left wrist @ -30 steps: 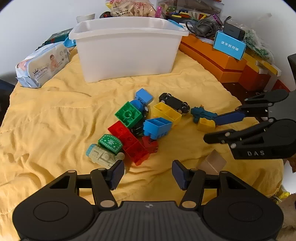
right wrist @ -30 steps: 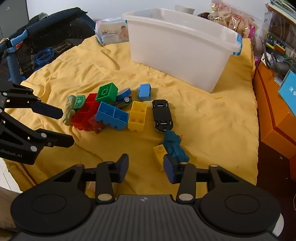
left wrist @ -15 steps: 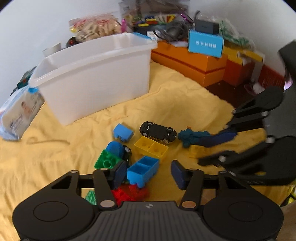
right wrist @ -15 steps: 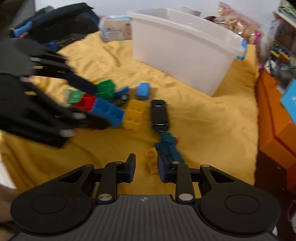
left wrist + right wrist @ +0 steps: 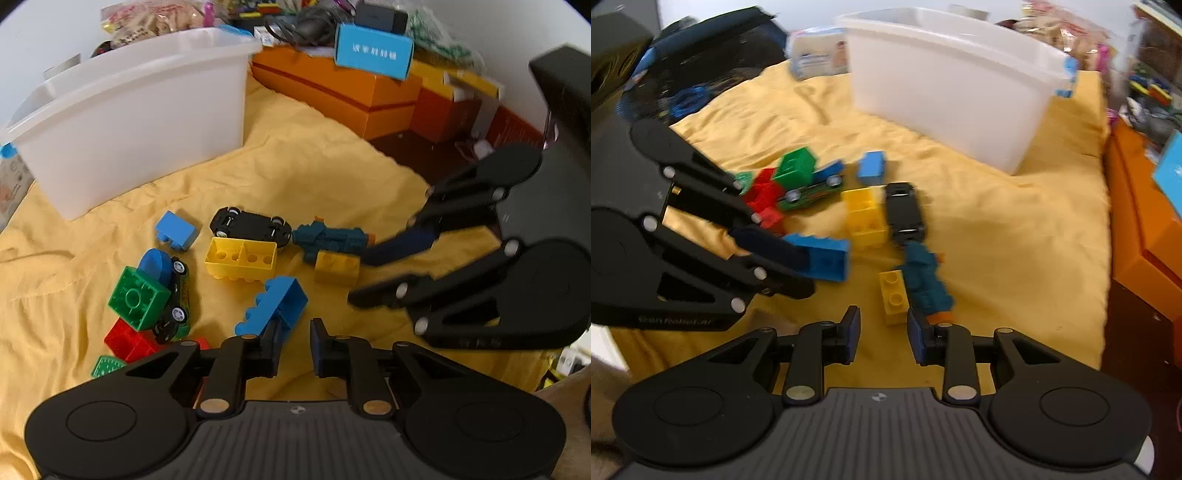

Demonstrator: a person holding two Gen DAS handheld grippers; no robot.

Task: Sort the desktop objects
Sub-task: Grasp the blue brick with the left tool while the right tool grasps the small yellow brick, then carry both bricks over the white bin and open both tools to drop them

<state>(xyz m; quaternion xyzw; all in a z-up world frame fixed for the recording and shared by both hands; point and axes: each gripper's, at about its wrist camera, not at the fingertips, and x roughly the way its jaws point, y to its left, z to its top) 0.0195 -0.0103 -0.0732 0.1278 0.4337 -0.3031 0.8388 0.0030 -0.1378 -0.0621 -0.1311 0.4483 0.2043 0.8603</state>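
My left gripper (image 5: 295, 332) is shut on a wall of the large blue brick (image 5: 273, 306), which hangs tilted off the yellow cloth (image 5: 314, 158). From the right wrist, that brick (image 5: 823, 258) sticks out of the left gripper (image 5: 801, 271). My right gripper (image 5: 884, 328) is low over the cloth, its jaws opening. The small yellow brick (image 5: 894, 295) and teal toy figure (image 5: 923, 284) lie just ahead of its tips, unpressed. A black toy car (image 5: 251, 225), big yellow brick (image 5: 240, 258), small blue brick (image 5: 175, 230), green brick (image 5: 138, 297) and red bricks (image 5: 125, 339) lie nearby.
A white bin (image 5: 140, 110) stands at the back of the cloth. Orange boxes (image 5: 351, 92) line the right side, with a blue card box (image 5: 373, 50) on top. A wipes pack (image 5: 816, 55) and a dark bag (image 5: 701, 74) lie at the far left.
My left gripper has moved over the pile and shut on the large blue brick, tipping it up. The right gripper narrowed its jaws near the small yellow brick, then widened them slightly.
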